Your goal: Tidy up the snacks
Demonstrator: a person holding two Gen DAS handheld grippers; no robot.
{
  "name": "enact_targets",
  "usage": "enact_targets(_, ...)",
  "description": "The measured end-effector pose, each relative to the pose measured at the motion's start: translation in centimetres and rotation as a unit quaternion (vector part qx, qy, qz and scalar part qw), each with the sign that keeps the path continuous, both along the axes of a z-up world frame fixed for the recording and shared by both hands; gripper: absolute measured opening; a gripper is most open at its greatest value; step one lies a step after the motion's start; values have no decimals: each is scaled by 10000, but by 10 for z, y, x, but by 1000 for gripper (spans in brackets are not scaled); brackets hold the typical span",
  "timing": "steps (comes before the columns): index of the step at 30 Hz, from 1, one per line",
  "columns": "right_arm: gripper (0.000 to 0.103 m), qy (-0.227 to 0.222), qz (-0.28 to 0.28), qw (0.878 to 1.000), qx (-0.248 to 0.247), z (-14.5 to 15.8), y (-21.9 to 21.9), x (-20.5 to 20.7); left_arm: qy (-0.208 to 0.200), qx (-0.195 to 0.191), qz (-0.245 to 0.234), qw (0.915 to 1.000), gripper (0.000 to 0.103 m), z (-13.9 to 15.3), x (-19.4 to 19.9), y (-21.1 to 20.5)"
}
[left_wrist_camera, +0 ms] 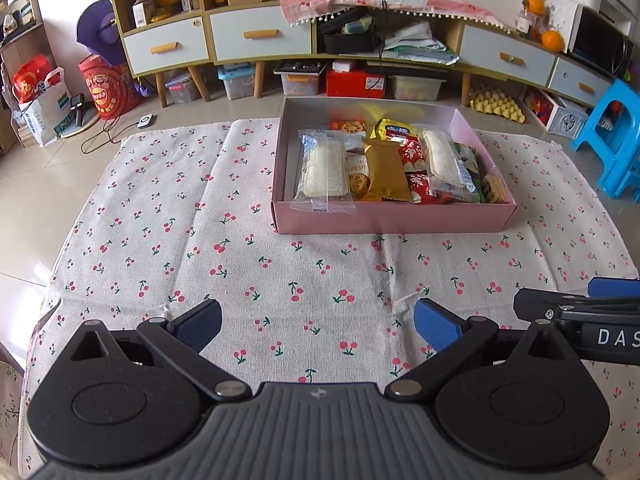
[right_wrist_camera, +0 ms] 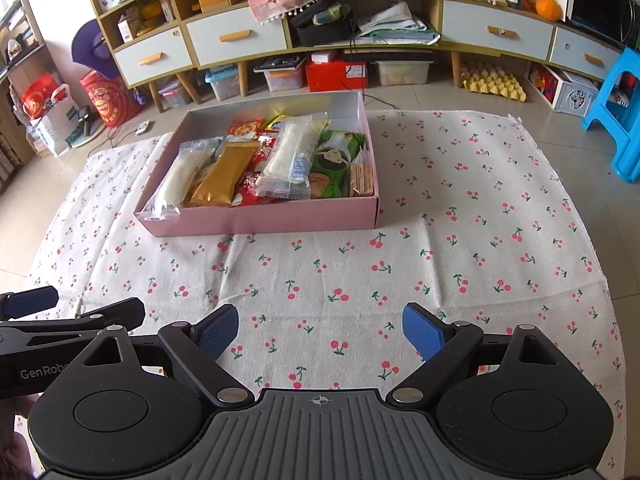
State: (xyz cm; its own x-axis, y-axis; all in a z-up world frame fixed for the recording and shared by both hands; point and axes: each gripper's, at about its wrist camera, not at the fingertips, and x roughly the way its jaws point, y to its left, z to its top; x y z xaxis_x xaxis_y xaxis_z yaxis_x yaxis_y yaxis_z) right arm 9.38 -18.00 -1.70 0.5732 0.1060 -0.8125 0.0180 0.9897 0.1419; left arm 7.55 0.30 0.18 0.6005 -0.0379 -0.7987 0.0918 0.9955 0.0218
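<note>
Snacks in crinkly plastic wrappers (left_wrist_camera: 384, 164) fill a shallow pink cardboard box (left_wrist_camera: 392, 218) whose long side runs crosswise, well ahead of both tongs. It lies ahead and to the right of the left gripper (left_wrist_camera: 318, 326) and ahead and to the left of the right gripper (right_wrist_camera: 320, 332), neither hand clearly nearer; both stand wide open and empty. The box sits on a cherry-print cloth (right_wrist_camera: 460, 240) spread over a tiled floor (left_wrist_camera: 48, 184), with a low wooden cabinet (right_wrist_camera: 240, 40) behind.

blue stool (right_wrist_camera: 618, 120): cut by edge | lower snack packets (left_wrist_camera: 356, 178): overlapped, partly hidden
</note>
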Motion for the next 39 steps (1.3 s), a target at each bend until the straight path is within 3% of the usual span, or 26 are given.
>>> enact_targets(39, 91, 29, 7, 10000, 10, -3, 2, 0, 1, 1, -8, 10000, 103, 0, 0, 0)
